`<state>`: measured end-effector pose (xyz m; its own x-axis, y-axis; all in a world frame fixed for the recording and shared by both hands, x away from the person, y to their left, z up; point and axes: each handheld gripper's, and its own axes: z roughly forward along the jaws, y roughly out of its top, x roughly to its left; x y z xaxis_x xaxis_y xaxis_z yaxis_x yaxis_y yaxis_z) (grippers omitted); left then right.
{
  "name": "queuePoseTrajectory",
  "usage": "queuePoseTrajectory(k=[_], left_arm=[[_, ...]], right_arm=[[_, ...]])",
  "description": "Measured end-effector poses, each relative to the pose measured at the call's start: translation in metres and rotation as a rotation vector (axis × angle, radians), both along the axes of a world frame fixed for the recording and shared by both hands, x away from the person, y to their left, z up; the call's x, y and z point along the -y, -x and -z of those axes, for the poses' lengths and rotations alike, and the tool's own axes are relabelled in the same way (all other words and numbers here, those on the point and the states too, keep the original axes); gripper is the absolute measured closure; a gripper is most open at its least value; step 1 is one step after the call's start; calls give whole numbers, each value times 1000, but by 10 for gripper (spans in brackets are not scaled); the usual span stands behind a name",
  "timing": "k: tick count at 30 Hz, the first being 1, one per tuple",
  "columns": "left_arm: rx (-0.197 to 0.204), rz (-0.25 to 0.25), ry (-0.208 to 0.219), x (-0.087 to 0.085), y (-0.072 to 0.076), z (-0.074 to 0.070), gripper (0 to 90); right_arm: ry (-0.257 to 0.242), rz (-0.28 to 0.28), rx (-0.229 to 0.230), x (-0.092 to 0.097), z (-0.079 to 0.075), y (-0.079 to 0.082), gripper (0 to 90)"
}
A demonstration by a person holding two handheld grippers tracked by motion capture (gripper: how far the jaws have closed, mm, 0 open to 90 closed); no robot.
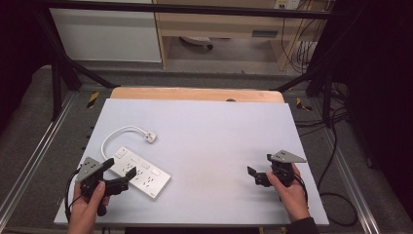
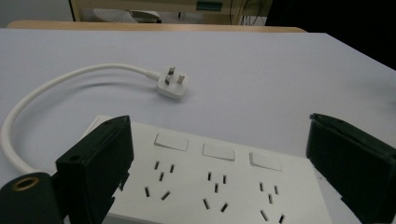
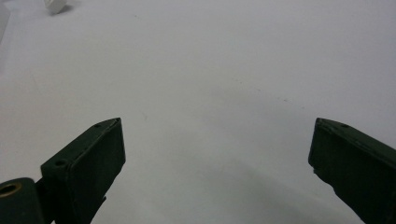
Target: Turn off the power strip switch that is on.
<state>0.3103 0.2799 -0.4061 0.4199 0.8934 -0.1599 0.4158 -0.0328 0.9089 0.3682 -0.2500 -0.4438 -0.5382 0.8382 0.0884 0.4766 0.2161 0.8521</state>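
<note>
At the left of the table (image 1: pixel 204 204), the left gripper (image 1: pixel 127 179) hovers at the near end of a white 3-gang power strip (image 1: pixel 140 172), its jaws spread wide and released, with nothing pinched. In the left gripper view the strip (image 2: pixel 215 186) lies between and below the jaws, apparently untouched. The strip rests flat on the left half of the table, its long axis running diagonally from far-left to near-right; its sockets and 3 switches face up. Its cord (image 1: pixel 113 137) loops from the far-left end to the plug (image 1: pixel 151 137), which lies prongs up and points right. Closing off-centre could pivot or skid the strip, and lifting it could drag the plug along. At the right, the right gripper (image 1: pixel 259 176) rests well apart, jaws wide and empty over bare table
</note>
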Motion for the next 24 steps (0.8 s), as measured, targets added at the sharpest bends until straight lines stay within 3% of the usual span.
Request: queuePoseTrajectory(k=[24], left_arm=[[21, 29, 21, 10, 3, -3, 79]], right_arm=[[29, -13, 9, -3, 0, 1, 41]])
